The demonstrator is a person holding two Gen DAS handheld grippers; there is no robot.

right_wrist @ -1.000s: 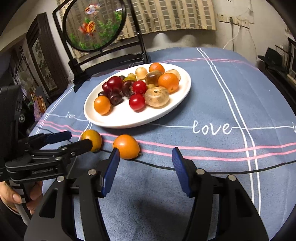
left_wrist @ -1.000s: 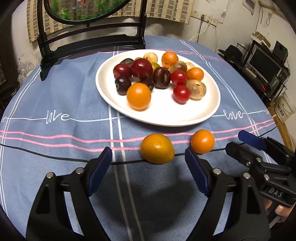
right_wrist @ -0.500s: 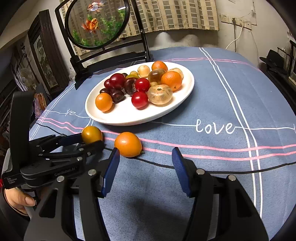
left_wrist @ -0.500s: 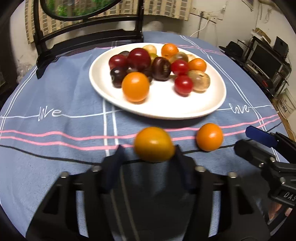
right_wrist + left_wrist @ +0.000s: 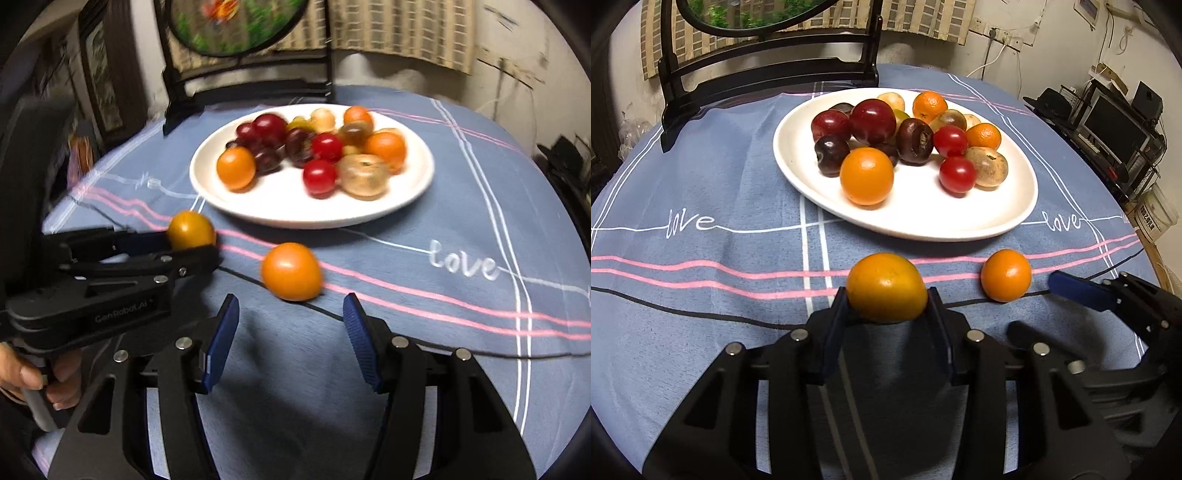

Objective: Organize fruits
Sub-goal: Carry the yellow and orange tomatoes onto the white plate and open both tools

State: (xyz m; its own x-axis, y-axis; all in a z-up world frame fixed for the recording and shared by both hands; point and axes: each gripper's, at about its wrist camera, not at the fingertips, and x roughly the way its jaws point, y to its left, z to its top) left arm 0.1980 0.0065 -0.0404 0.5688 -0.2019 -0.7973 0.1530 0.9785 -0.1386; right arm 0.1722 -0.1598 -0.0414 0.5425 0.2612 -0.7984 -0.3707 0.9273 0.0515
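We've got the left hand-held gripper [image 5: 886, 306] clamped on the yellow-orange oval fruit [image 5: 886, 287], its blue pads having just closed in, and the fruit sits squarely between them, low over the blue striped cloth on the round worktop [image 5: 701, 314]. From the right wrist camera we see the same grab side-on: that fruit [image 5: 191, 229] pinched at the tip of the black fingers, with a person's hand [image 5: 40, 380] on the handle below.

Over on the right hand-held gripper [image 5: 290, 332], the jaws stand apart with nothing in them. The round orange fruit [image 5: 291, 271] lies on the cloth just ahead of its fingertips, a touch left of the centre line, not yet between the pads. The picture is smeared, so this hand looks to be on the move.

Beyond both tools, farther across the worktop, we have the white oval plate [image 5: 997, 221], already carrying a good pile: dark red plums, small red tomatoes, oranges, pale brown fruits. So most of the sorting looks done. Only these two strays are off the plate that we can see; one is gripped, one is waiting. What's left, we reckon, is to carry the gripped fruit forward onto the plate, then close on the second and follow.
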